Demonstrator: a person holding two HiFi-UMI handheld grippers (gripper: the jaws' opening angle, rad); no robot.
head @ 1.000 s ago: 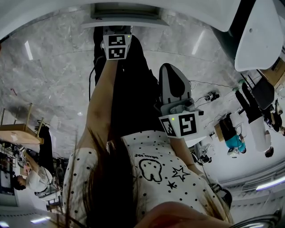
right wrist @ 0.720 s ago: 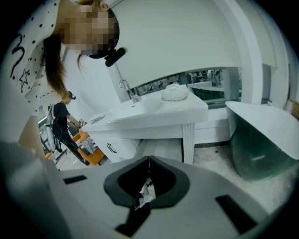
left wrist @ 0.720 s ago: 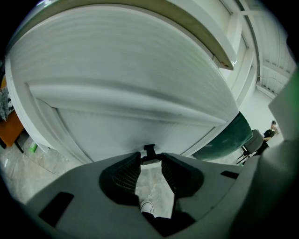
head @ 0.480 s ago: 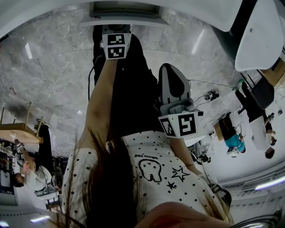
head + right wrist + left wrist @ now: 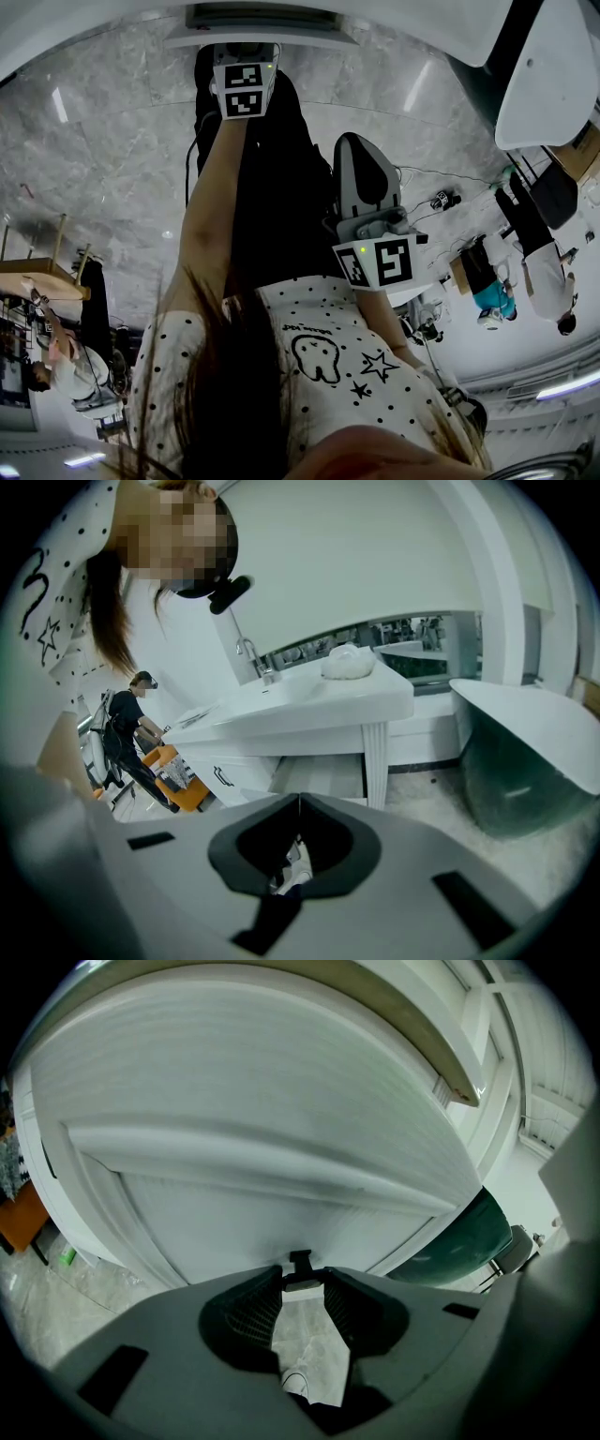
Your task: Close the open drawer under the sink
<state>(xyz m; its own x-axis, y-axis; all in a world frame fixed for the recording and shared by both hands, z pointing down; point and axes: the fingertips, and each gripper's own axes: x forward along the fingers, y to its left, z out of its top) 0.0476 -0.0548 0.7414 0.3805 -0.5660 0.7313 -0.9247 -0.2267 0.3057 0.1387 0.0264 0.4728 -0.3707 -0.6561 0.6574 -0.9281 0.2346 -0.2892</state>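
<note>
The white drawer [image 5: 259, 21] shows at the top of the head view, and its front panel [image 5: 272, 1129] fills the left gripper view. My left gripper [image 5: 246, 58] reaches out to that front at arm's length; its marker cube hides the tips in the head view. Its jaws stand a little apart with nothing between them, the tips [image 5: 302, 1274] right at the panel's lower edge. My right gripper [image 5: 361, 173] hangs back near my body, jaws shut and empty [image 5: 299, 803]. In the right gripper view the drawer [image 5: 319, 775] sticks out under the white sink [image 5: 309, 700].
A faucet [image 5: 255, 658] and a pale lump [image 5: 347, 661] sit on the sink top. A dark green tub [image 5: 525, 771] stands to the right. The floor is grey marble [image 5: 103, 159]. Other people [image 5: 70, 361] stand among furniture at the sides.
My left gripper has moved slightly forward toward the drawer, and the drawer front has shifted a little away with it. The right gripper has stayed where it was.
</note>
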